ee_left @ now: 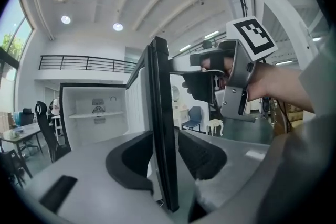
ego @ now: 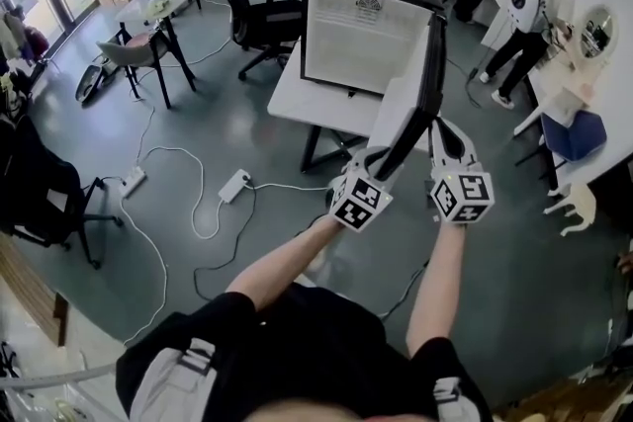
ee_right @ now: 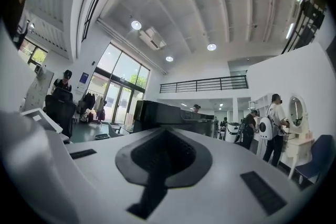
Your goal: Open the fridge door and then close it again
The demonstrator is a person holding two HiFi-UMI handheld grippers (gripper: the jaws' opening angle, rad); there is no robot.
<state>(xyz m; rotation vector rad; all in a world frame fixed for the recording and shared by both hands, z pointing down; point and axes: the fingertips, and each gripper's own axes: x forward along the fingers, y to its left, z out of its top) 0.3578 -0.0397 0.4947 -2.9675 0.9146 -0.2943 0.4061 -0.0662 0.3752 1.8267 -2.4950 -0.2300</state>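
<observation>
Fridge door [ee_left: 160, 128], a thin white panel with a black edge, stands upright between the jaws of the left gripper [ee_left: 165, 165]. Its dark ribbed pads [ee_left: 128, 165] sit on either side of the panel's free edge and are clamped on it. The door is swung wide open, well away from the cabinet.

Left of these jaws and further off is the small black-cased fridge [ee_left: 92, 113]. Its white inside and single shelf are bare to view. To the right of the jaws, on the other face of the door, is the right gripper [ee_left: 210, 84], held in the person's hand [ee_left: 273, 84] with its marker cube on top. It is just beside the door, and I cannot tell whether it touches it.

In its own view, the right gripper's jaws are together with nothing between them. The fridge's black top lies ahead of them, and beyond that a tall glass wall [ee_right: 118, 94] and a railed balcony [ee_right: 205, 83].

From the head view, the fridge stands on a white table [ego: 297, 94] past both grippers. A black office chair [ego: 259, 10] is behind the table to the left of the jaws. White cables [ego: 188, 193] trail over the grey floor [ego: 119, 153] on the left. A person with a white backpack [ego: 529, 25] stands far right by a white counter.
</observation>
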